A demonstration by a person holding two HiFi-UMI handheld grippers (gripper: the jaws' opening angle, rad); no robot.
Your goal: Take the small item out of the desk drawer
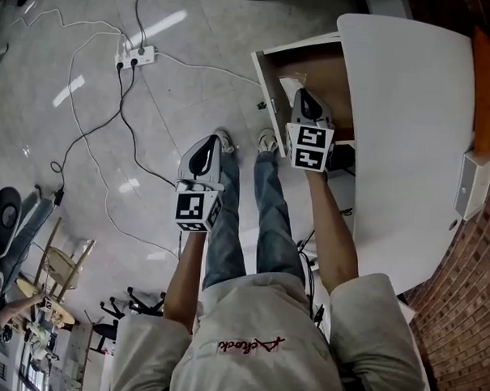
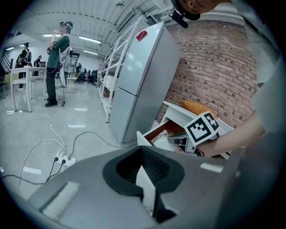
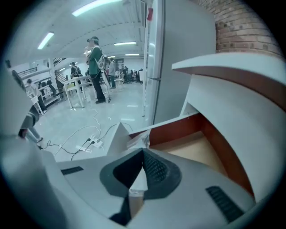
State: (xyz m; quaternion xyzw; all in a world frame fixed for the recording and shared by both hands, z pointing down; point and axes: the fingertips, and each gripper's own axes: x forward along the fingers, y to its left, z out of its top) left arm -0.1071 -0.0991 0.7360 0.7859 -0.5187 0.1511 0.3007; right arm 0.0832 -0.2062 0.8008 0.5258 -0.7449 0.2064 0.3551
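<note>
The desk drawer [image 1: 270, 78] is pulled out of the white desk [image 1: 402, 116], showing a brown wooden inside [image 3: 196, 150]. A small crinkly clear packet [image 3: 135, 141] lies at the drawer's front corner; it also shows as the packet [image 1: 289, 84] and the packet [image 2: 161, 135]. My right gripper [image 1: 301, 96] hangs over the open drawer, just behind the packet, shut with nothing between its jaws [image 3: 143, 153]. My left gripper [image 1: 208, 144] is out over the floor left of the drawer, above the person's shoes, shut and empty [image 2: 142, 151].
A power strip [image 1: 136, 58] and cables trail across the glossy floor to the left. A tall grey fridge [image 2: 138, 85] stands beyond the desk by a brick wall [image 2: 214, 67]. An orange cushion [image 1: 486, 88] and a white box [image 1: 472, 184] sit at the desk's far side. People stand far off.
</note>
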